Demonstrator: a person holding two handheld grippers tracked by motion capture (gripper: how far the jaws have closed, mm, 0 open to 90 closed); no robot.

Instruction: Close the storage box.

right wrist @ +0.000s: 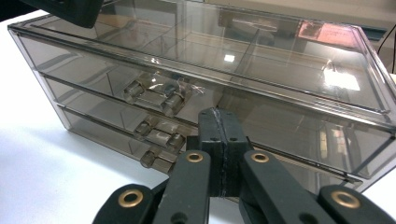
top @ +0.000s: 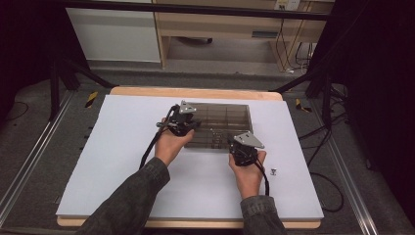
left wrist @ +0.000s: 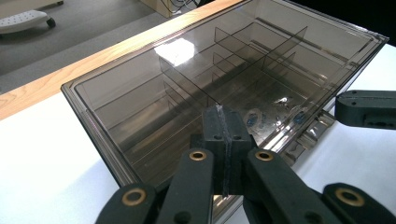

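**High view: smoked plastic drawer box on a white board**

Seen from above: a white board point(top: 147, 161) laid over a wooden table point(top: 195, 92), grey floor around it, metal rails at both sides, black stand legs and trailing cables, a pale wooden cabinet point(top: 220, 29) behind. On the far middle of the board, a smoked transparent drawer box point(top: 220, 120) with inner dividers. Just beside its near left corner, the left gripper point(top: 182, 128), jaws pressed together on nothing. At its near right corner, the right gripper point(top: 243, 151), likewise clamped empty. In the right gripper view, stacked drawers with clear handles point(right wrist: 159, 98) facing the jaws. To the right on the board, a small dark object point(top: 274, 171), too small to identify.
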